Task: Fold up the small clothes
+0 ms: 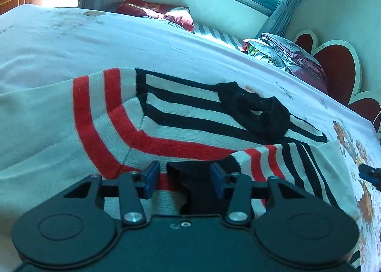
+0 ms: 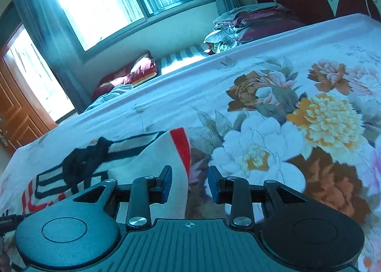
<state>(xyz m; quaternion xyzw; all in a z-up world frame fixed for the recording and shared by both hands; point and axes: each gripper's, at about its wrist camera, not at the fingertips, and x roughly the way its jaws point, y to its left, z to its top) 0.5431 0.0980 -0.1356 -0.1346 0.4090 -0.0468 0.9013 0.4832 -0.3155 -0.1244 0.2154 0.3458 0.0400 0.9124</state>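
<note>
Striped sweater (image 1: 181,115) lies on the floral bedsheet (image 2: 273,96), left gripper (image 1: 185,178) spread around its black cuff, right gripper (image 2: 189,182) spread, holding nothing.

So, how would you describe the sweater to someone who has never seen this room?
Look at the wide bed with the flowered sheet. The sweater lies flat on it, straight ahead of the left gripper. It is the only white knit with red and black stripes and a black collar, unlike the folded pile by the headboard.
</note>
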